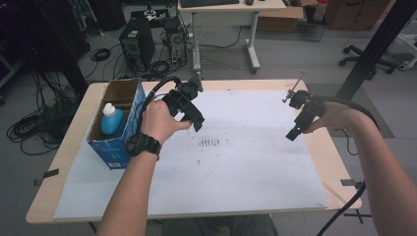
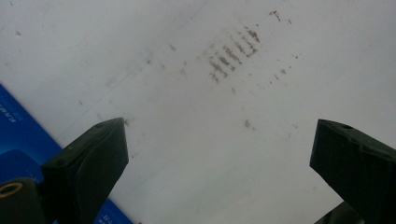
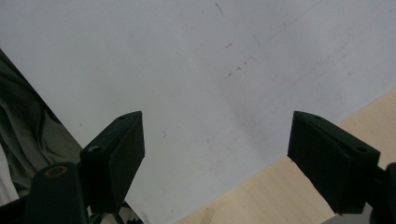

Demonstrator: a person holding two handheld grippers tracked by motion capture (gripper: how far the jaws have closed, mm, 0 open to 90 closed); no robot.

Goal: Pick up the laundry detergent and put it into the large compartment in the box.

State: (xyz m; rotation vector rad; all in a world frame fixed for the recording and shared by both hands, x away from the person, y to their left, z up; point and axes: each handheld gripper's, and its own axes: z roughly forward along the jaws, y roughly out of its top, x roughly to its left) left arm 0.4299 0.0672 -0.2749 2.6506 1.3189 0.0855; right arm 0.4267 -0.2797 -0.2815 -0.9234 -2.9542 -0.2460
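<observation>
Both hand-held grippers hang above the white paper sheet (image 1: pixel 236 162) on the desk with jaws wide apart and nothing between them, the left hand-held gripper (image 1: pixel 196 120) nearest the blue cardboard box (image 1: pixel 115 147) at the left edge. That box holds a blue plastic bottle with a white cap (image 1: pixel 111 119), upright, probably the left gripper's target. The left gripper view adds brown smudges (image 2: pixel 233 53) and the box's corner, while the right hand-held gripper (image 1: pixel 293 132) looks over the sheet's edge onto bare wood.

grey floor (image 1: pixel 295 59), pale desk (image 1: pixel 231 10), computer tower (image 1: pixel 136 44), tangled cables (image 1: pixel 29 130), office chair (image 1: pixel 366 61)

Blue box (image 1: pixel 114 147); blue bottle (image 1: pixel 112 121), white cap; brown-smudged white sheet (image 1: pixel 246 167)
</observation>
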